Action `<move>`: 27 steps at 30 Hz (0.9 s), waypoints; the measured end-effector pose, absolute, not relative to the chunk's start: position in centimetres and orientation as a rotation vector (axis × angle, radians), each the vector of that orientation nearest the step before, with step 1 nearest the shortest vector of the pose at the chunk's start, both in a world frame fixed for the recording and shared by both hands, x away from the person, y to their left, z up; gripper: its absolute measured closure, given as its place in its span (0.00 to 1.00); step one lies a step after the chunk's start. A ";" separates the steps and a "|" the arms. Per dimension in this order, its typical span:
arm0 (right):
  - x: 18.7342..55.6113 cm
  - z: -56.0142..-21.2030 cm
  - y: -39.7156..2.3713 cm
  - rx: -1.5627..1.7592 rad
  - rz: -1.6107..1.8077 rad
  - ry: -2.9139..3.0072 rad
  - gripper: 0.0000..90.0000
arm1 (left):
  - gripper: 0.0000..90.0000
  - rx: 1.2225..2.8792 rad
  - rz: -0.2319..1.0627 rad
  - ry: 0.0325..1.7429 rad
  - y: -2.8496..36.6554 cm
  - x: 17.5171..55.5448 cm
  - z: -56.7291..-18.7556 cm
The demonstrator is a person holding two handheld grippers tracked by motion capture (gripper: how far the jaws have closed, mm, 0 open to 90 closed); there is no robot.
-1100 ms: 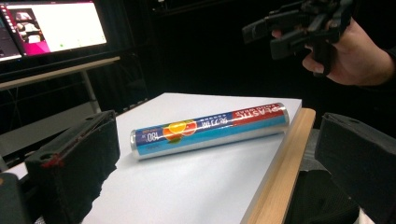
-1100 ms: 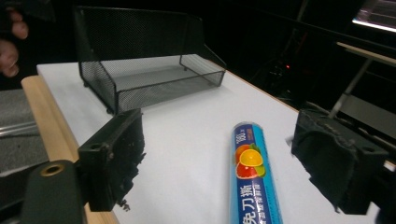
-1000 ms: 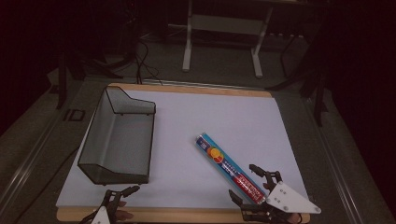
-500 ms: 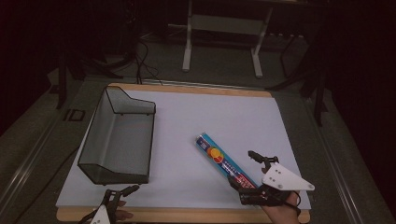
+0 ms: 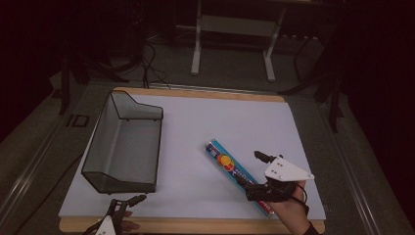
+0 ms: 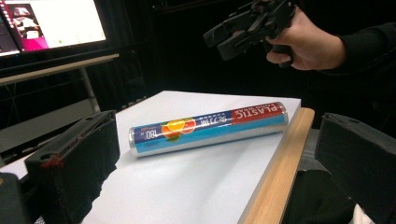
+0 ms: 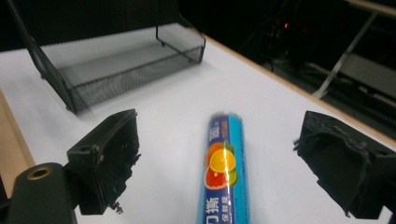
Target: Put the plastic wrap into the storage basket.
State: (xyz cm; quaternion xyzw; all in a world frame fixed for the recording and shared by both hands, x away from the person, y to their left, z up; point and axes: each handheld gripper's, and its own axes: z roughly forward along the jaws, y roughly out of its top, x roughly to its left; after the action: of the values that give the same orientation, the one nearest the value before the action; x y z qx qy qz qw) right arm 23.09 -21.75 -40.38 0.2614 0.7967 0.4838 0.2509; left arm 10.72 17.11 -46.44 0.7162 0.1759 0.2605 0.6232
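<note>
Swinging in over the near end of the plastic wrap roll (image 5: pixel 240 177), which lies unmoved right of the mesh tray (image 5: pixel 122 147), the right gripper (image 5: pixel 258 172) has just narrowed its released jaws astride it, ungripped, while the left gripper (image 5: pixel 128 204) waits unclenched.

A roll of plastic wrap (image 5: pixel 238 175) is laid on the table (image 5: pixel 195 142), right of a wire basket (image 5: pixel 125 144), with the right gripper (image 5: pixel 254 174) held above its near end.
</note>
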 end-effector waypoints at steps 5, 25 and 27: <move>24.6 -41.4 -21.6 0.757 1.261 2.229 0.16 | 0.01 1.647 0.600 0.404 17.1 10.7 -46.5; 29.5 -47.1 -20.7 0.902 0.998 2.479 0.20 | 0.01 1.653 0.602 0.401 17.1 10.7 -46.5; 29.8 -47.3 -20.7 0.906 0.984 2.487 0.19 | 0.01 1.654 0.601 0.400 17.1 10.7 -46.5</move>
State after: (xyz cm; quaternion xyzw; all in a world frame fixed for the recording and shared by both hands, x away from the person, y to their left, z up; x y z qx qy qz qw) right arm 29.79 -20.69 -47.26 0.3167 0.8697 0.3441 0.1580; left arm 10.71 17.12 -46.49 0.7192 0.1738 0.2614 0.6198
